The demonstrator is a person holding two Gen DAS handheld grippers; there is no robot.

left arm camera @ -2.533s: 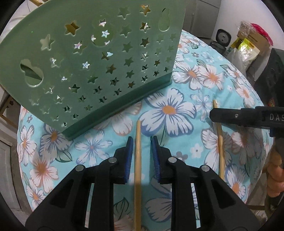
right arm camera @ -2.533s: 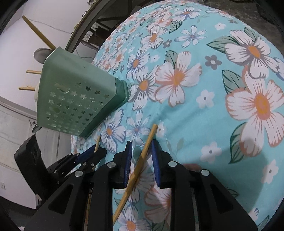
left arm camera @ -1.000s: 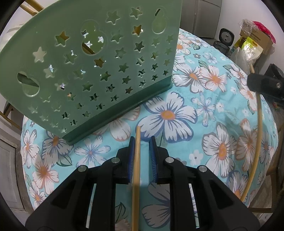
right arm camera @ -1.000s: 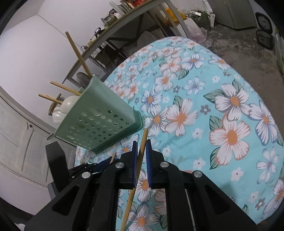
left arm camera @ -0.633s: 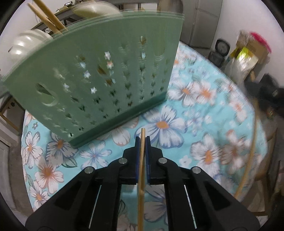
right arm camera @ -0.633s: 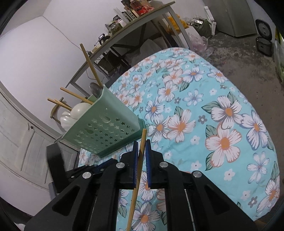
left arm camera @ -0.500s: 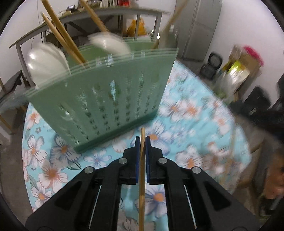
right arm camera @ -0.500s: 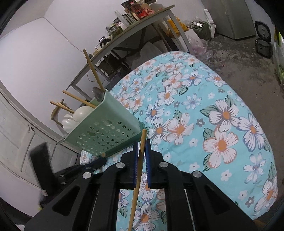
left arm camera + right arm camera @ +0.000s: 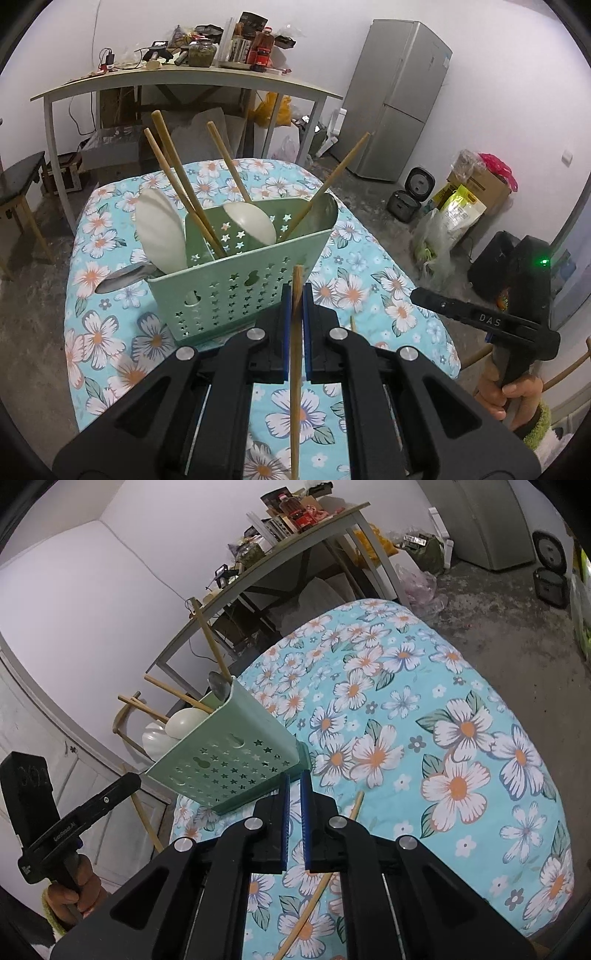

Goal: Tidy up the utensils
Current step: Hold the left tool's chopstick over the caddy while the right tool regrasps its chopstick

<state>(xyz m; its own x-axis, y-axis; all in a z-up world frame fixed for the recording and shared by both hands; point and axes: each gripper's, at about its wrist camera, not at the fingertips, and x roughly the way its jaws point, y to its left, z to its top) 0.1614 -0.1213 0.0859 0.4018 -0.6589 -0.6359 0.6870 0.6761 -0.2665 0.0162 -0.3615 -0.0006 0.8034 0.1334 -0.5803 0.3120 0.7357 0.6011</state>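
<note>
In the left wrist view, one chopstick [image 9: 296, 354] is pinched by the left gripper [image 9: 295, 314] at centre, below a green caddy [image 9: 236, 288] where four chopsticks and two white spoons are counted. In the right wrist view, the right gripper [image 9: 293, 812] is seen nearly closed on nothing, one loose chopstick [image 9: 320, 882] lying on the cloth at lower centre.

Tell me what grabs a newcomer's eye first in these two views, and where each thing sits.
The pale green plastic caddy with star-shaped holes stands mid-table on the blue floral tablecloth, bristling with wooden chopsticks and white spoons. In front of it, the left tool is clamped on a bamboo chopstick. The right tool has its pads close together with nothing between them, and another bamboo chopstick lies on the cloth just beneath it.
</note>
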